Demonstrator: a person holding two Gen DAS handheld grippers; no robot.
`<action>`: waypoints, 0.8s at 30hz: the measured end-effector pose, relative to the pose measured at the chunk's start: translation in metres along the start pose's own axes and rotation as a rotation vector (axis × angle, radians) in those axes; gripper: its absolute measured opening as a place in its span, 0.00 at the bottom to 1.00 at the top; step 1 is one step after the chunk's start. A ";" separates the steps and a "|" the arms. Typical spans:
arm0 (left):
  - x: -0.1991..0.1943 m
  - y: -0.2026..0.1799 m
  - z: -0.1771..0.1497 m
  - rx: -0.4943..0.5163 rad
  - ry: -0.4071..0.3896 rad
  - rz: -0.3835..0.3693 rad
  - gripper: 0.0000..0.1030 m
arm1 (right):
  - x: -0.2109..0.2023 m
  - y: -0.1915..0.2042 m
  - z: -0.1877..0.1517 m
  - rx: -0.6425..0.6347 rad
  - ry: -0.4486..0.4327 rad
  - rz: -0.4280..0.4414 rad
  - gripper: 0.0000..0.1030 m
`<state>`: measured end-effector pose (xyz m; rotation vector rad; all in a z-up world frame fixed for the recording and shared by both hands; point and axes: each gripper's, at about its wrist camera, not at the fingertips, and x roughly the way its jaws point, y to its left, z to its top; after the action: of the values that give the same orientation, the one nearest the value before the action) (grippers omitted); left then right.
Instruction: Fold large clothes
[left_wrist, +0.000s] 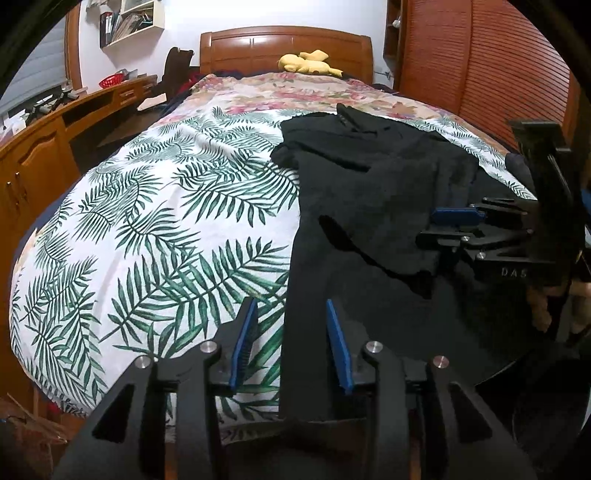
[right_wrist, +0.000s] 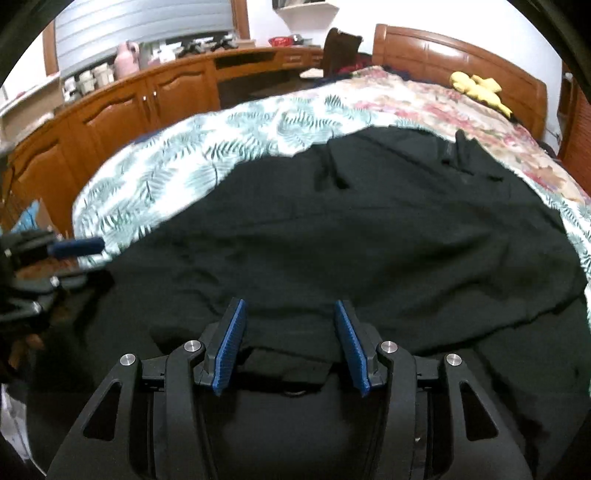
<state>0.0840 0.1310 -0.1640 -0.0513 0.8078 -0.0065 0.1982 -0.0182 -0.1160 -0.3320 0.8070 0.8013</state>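
A: Where's the black garment (left_wrist: 373, 206) from your left gripper (left_wrist: 291, 332)?

B: Its left edge runs straight ahead of you, between the jaws. One blue pad (left_wrist: 245, 343) sits over the leaf-print bedspread (left_wrist: 155, 206), the other over dark cloth. The jaws stand partly apart and I see nothing pinched between them.

A: And your right gripper (right_wrist: 291, 339)?

B: About half open, hanging over the near part of the garment. A fold of black cloth lies down between the pads, but they don't press on it, so you hold nothing there.

A: Which way does the garment lie?

B: Its long axis runs away from you up the bed, collar end at the far side towards the headboard (left_wrist: 288, 48) and the yellow soft toy (left_wrist: 306, 62), hem end close under both tools. One sleeve looks already turned in over the body, well ahead of your left gripper.

A: So which hand is nearer the next hold?

B: Judging by this, your left is nearer the left edge and your right is nearer the middle of the hem. To fold lengthwise you'd want each on its own near corner, so your right would have to go further out to its own side
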 end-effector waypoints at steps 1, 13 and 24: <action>0.002 0.000 -0.001 0.000 0.007 -0.001 0.35 | -0.001 0.001 -0.001 -0.006 -0.003 -0.006 0.50; 0.013 -0.001 -0.003 0.013 0.028 -0.003 0.39 | -0.077 -0.034 -0.038 0.064 -0.066 -0.032 0.50; 0.014 0.000 -0.004 -0.004 0.022 0.003 0.40 | -0.165 -0.128 -0.131 0.218 -0.040 -0.324 0.50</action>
<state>0.0907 0.1301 -0.1767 -0.0545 0.8294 -0.0028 0.1567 -0.2585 -0.0826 -0.2424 0.7711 0.4115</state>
